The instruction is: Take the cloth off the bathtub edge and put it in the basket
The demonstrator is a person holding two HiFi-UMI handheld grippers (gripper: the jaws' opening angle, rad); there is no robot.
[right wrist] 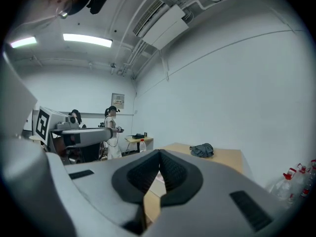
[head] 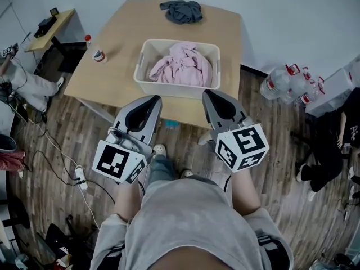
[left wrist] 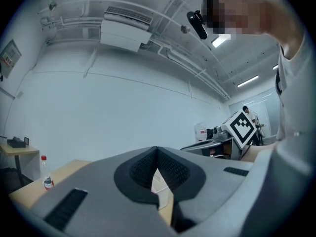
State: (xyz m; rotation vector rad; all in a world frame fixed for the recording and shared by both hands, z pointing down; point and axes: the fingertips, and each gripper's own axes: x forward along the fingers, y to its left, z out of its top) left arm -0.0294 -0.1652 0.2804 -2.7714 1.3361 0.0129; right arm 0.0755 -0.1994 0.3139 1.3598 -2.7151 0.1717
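Observation:
A white basket stands on the wooden table with a pink cloth bunched inside it. At the table's far edge lies a dark grey cloth, which the right gripper view also catches. My left gripper and right gripper hang side by side in front of the table's near edge, short of the basket. Both point roughly level toward the table. Their jaws are shut with nothing between them, as each gripper view shows. No bathtub is in view.
A small bottle and a cup stand on the table's left side. Several water bottles sit on the floor at the right. A seated person and a power strip with cables are at the left. Two people stand farther off.

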